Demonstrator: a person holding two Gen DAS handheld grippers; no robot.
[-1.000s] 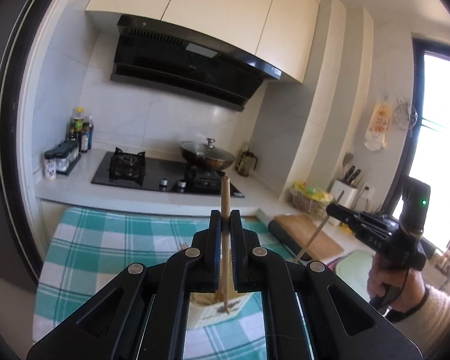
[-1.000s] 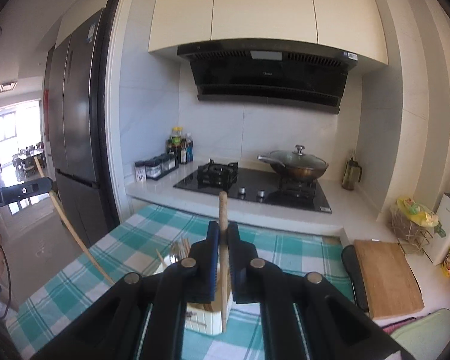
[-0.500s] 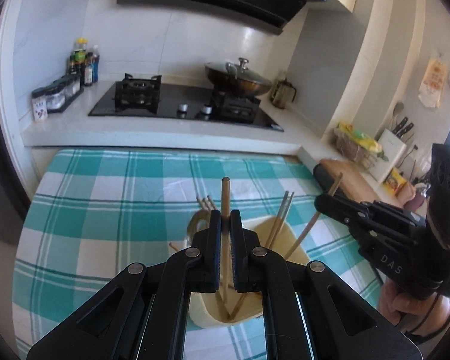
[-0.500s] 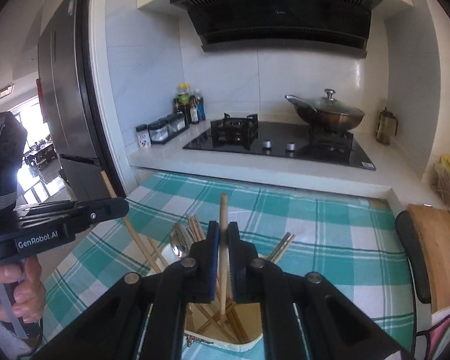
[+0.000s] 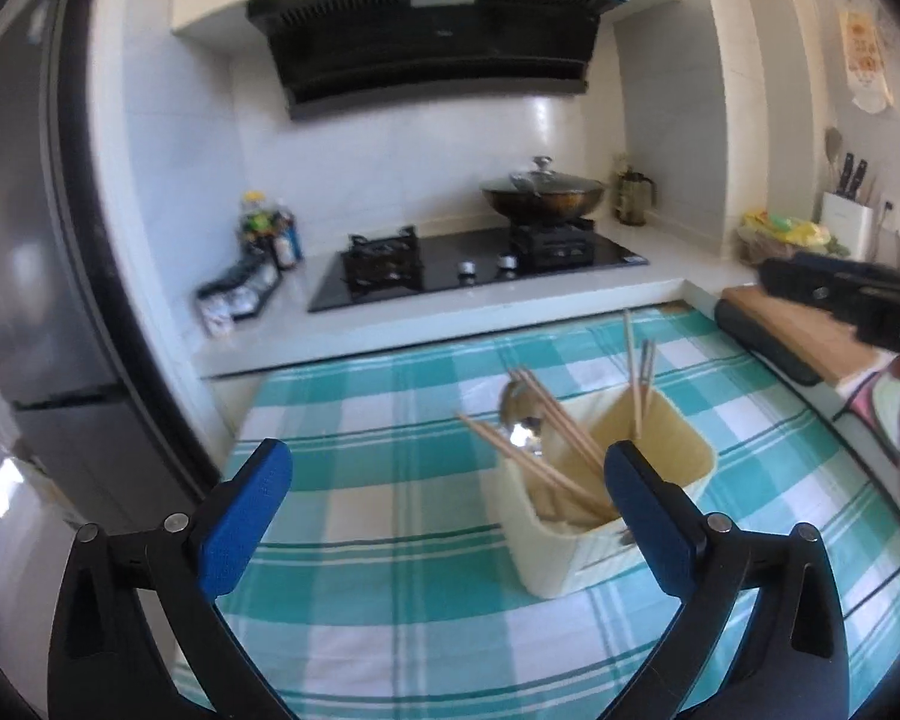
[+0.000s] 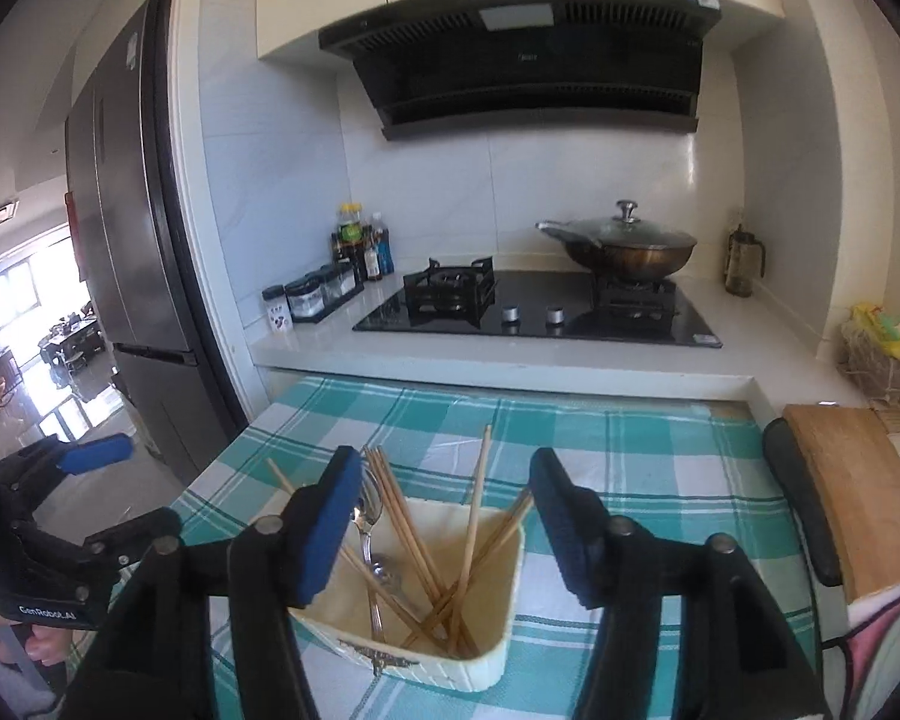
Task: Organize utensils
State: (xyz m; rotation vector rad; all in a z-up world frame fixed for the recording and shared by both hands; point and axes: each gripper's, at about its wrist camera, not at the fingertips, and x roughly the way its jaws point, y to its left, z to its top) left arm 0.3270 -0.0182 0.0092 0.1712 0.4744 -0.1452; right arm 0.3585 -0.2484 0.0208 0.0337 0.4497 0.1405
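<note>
Fingers of the left gripper [image 5: 447, 480] stand wide apart and hold nothing; the blue pads [image 5: 243, 513] flank open checked cloth [image 5: 390, 540] on the tabletop. Fingers of the right gripper [image 6: 447, 531] are also spread wide and empty — they sit just above the holder [image 6: 486, 654], one on each side of its opening.

The holder is a cream, rounded-square tub standing upright on the cloth, near the tabletop's middle. Inside it: several wooden chopsticks [image 6: 417, 540] leaning at crossed angles, tips over the rim, and a metal spoon [image 6: 369, 531] resting against the left wall. In the left wrist view the holder [image 5: 582, 546] lies ahead and to the right, partly behind the right-side finger.

The right gripper body [image 5: 852, 300] shows at the far right edge of the left wrist view — well above the cloth. A stove [image 6: 540, 306] with a lidded wok [image 6: 621, 246] sits behind the tabletop.
</note>
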